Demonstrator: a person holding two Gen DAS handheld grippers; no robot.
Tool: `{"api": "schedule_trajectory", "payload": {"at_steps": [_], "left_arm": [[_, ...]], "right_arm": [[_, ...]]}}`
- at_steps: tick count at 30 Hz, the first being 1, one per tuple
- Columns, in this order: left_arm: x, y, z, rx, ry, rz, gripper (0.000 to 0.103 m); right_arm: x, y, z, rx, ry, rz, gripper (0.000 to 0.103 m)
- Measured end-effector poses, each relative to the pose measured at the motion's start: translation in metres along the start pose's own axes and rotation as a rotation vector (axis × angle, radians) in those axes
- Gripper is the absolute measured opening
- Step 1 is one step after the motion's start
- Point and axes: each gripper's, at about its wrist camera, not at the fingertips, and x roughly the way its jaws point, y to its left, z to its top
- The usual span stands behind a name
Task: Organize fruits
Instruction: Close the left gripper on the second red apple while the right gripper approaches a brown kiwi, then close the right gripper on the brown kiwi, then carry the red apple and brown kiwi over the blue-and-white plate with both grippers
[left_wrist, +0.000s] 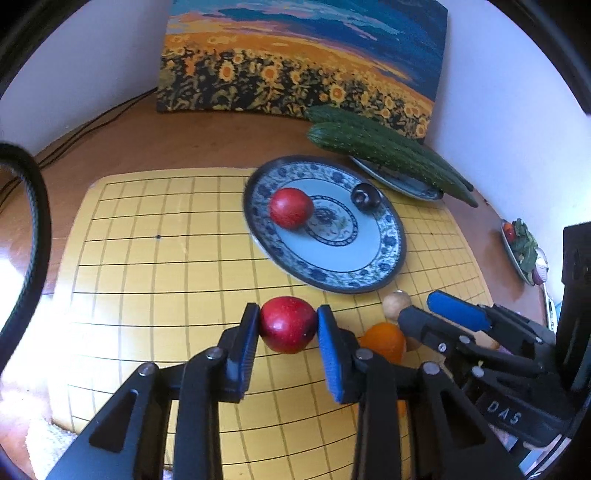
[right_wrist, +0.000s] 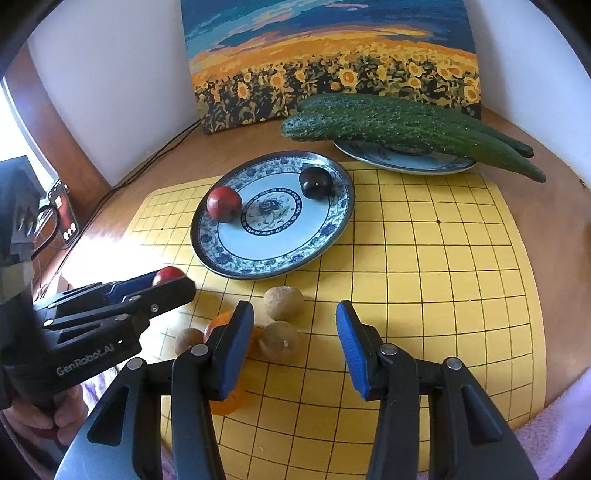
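Two fruits already sit on the patterned plate (left_wrist: 391, 236), a third on its way.

Nearest you, your left gripper (left_wrist: 287, 325) has its jaws clamped on a red fruit (left_wrist: 287, 323), held level just short of the plate, apparently to add it. Your right gripper (right_wrist: 293, 332), jaws apart and empty, hovers over the brown fruits (right_wrist: 283, 302) and orange (right_wrist: 216, 325) short of the plate. Beyond the plate, cucumbers (right_wrist: 406, 125) rest on a second plate (right_wrist: 406, 158).

two cucumbers (right_wrist: 413, 125), three brown fruits (right_wrist: 283, 302), perhaps

Both wrist fisheyes look forward and down from close above the yellow grid mat (left_wrist: 147, 258) (right_wrist: 443, 258), sharing the patterned plate (left_wrist: 369, 273) (right_wrist: 266, 266) at upper centre.
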Motion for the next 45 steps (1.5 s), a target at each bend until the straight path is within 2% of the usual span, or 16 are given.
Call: {"api": "schedule_trajectory", "payload": {"at_steps": [5,24,31,45], "left_arm": [[-0.003,0.006,-0.003,-0.016,-0.006,-0.005,0.033],[-0.015,0.014,-0.010,-0.035,-0.025,-0.021,0.033],[-0.015,0.016,-0.013,-0.048,-0.023,-0.021,0.033],[-0.017,0.009,-0.007,-0.044,-0.039,-0.017,0.033]], "right_arm": [[0.003,0.005,0.006,-0.020,0.012,-0.008,0.047],[0.020,0.003,0.013,0.068,0.082,0.008,0.026],[0.019,0.000,0.014,0.074,0.082,0.030,0.026],[-0.005,-0.003,0.014,0.063,0.010,0.064,0.026]]}}
